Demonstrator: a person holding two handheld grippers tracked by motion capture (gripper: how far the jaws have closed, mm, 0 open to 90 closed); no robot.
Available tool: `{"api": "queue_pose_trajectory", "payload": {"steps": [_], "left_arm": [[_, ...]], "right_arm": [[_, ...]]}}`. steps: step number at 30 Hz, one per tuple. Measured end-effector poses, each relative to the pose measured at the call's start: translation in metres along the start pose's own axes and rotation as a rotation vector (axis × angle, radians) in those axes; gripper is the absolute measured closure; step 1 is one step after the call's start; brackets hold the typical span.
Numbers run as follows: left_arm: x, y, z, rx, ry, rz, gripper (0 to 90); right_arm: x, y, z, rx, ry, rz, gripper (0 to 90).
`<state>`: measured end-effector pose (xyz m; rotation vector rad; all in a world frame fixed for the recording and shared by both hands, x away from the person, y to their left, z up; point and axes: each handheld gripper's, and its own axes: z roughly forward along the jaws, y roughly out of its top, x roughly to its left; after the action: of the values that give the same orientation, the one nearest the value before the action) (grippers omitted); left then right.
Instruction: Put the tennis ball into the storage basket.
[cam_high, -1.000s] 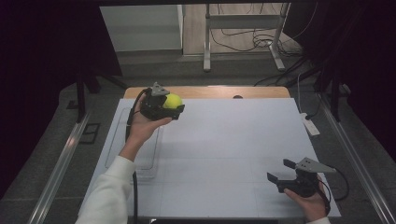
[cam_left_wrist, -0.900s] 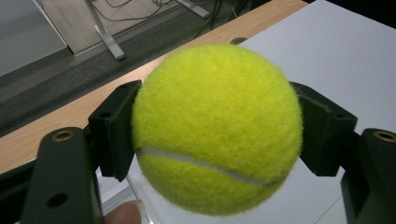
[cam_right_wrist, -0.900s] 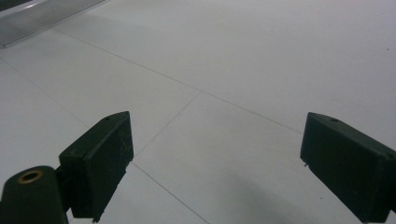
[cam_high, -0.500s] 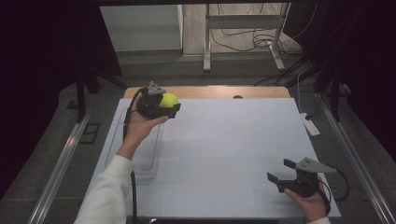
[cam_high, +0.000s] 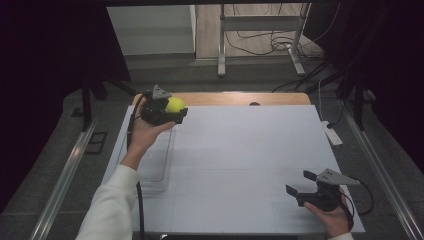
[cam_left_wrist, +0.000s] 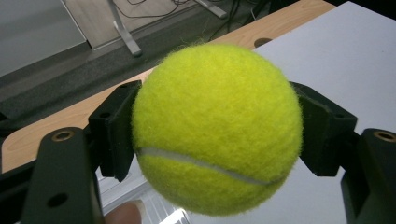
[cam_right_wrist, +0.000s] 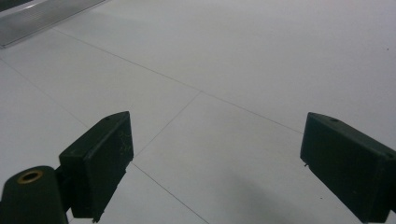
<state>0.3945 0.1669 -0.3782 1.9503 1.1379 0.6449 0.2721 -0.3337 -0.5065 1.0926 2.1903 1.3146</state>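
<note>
A yellow-green tennis ball (cam_high: 175, 105) is clamped in my left gripper (cam_high: 172, 111), held in the air above the far left part of the white table (cam_high: 240, 150). Seen close in the left gripper view, the ball (cam_left_wrist: 215, 126) sits squeezed between the two black pads (cam_left_wrist: 114, 128) of the left gripper (cam_left_wrist: 217, 130). My right gripper (cam_high: 299, 184) rests low near the table's front right corner, jaws wide apart with nothing between them. Under the open right gripper (cam_right_wrist: 215, 163) lies bare white table surface (cam_right_wrist: 224, 70).
A clear plastic tray (cam_high: 155, 160) lies on the table's left side, below and in front of the raised ball. A white power strip (cam_high: 332, 134) lies off the right edge. The wooden table edge (cam_high: 240, 98) runs along the back, with metal stands and cables beyond.
My left gripper has carried the ball slightly left and toward the far edge of the table. The right gripper has stayed where it was.
</note>
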Motion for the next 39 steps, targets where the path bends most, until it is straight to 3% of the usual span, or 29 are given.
{"api": "queue_pose_trajectory", "payload": {"steps": [39], "left_arm": [[0.034, -0.011, -0.005, 0.022, 0.081, -0.047, 26.4]], "right_arm": [[0.0, 0.0, 0.0, -0.001, -0.004, 0.002, 9.9]]}}
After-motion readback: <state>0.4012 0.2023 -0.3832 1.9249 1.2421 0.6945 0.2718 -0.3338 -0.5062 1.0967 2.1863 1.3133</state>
